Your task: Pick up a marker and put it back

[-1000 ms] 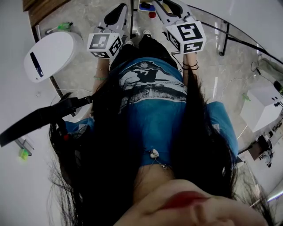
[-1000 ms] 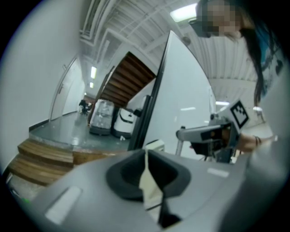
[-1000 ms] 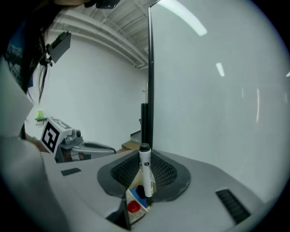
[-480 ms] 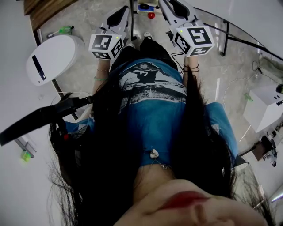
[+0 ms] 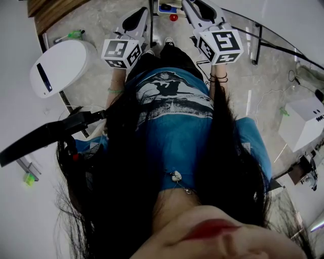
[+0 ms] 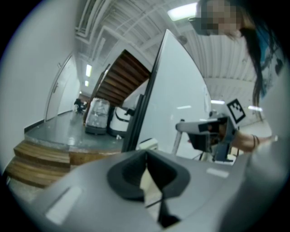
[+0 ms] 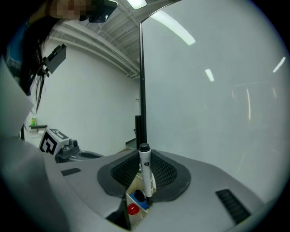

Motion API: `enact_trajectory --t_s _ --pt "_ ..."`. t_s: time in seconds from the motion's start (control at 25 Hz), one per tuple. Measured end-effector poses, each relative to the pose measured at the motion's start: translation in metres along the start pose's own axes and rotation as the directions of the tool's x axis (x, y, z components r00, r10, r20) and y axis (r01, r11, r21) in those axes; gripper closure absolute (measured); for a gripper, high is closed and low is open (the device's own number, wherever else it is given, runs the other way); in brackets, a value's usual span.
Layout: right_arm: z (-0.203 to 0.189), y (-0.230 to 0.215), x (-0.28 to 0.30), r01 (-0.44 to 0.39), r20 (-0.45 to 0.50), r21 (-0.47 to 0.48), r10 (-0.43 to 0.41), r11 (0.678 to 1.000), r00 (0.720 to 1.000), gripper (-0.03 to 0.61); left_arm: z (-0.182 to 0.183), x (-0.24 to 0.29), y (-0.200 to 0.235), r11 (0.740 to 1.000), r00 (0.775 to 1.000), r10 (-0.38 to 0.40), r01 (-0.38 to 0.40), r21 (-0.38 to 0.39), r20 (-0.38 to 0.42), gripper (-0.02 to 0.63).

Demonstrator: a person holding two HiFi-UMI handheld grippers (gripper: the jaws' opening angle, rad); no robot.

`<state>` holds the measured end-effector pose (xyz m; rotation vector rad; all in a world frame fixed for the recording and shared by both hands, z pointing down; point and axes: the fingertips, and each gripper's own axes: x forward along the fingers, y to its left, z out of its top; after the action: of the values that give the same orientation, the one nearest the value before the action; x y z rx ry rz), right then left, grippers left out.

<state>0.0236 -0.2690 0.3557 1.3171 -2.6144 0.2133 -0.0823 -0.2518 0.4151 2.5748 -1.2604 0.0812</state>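
A white marker with a black cap stands upright between the pads of my right gripper, which is shut on it. Just under its lower end sits a small blue marker holder with a red cap in it. In the head view the same holder lies at the top edge between both grippers. My right gripper reaches toward it from the right. My left gripper is held alongside, shut with nothing between its pads. The marker is hidden in the head view.
A whiteboard with a dark frame post stands straight ahead. A white round device is at the left, a white box at the right, wooden steps farther left. A green-capped pen lies on the floor.
In the head view my right gripper has shifted slightly to the right and tilted a little, still holding the marker. The left gripper has stayed put.
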Motion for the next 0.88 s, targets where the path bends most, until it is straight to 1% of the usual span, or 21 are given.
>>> enact_trajectory --t_s 0.12,0.2,0.44,0.64,0.88 --pt "-0.014 -0.001 0.007 0.015 -0.073 -0.101 -0.022 0.995 0.997 0.495 0.0 0.0 0.001 1.0 1.0 0.004 -0.004 0.0 -0.001 0.611" --pt "-0.026 0.001 0.014 0.004 -0.125 -0.157 -0.024 0.988 0.992 0.495 -0.001 0.0 0.002 1.0 1.0 0.008 -0.008 0.0 -0.004 0.612" --pt "-0.065 0.019 0.04 -0.085 -0.267 -0.3 0.002 0.95 0.964 0.495 -0.002 -0.002 0.006 1.0 1.0 0.026 -0.026 0.0 -0.008 0.611" --pt "-0.086 0.032 0.056 -0.152 -0.348 -0.343 0.025 0.927 0.937 0.495 -0.003 -0.004 0.011 0.999 0.999 0.045 -0.045 -0.002 -0.009 0.612" --pt "-0.103 0.037 0.07 -0.187 -0.401 -0.384 0.019 0.904 0.916 0.495 -0.004 -0.005 0.014 0.998 0.998 0.059 -0.059 -0.009 -0.008 0.612"
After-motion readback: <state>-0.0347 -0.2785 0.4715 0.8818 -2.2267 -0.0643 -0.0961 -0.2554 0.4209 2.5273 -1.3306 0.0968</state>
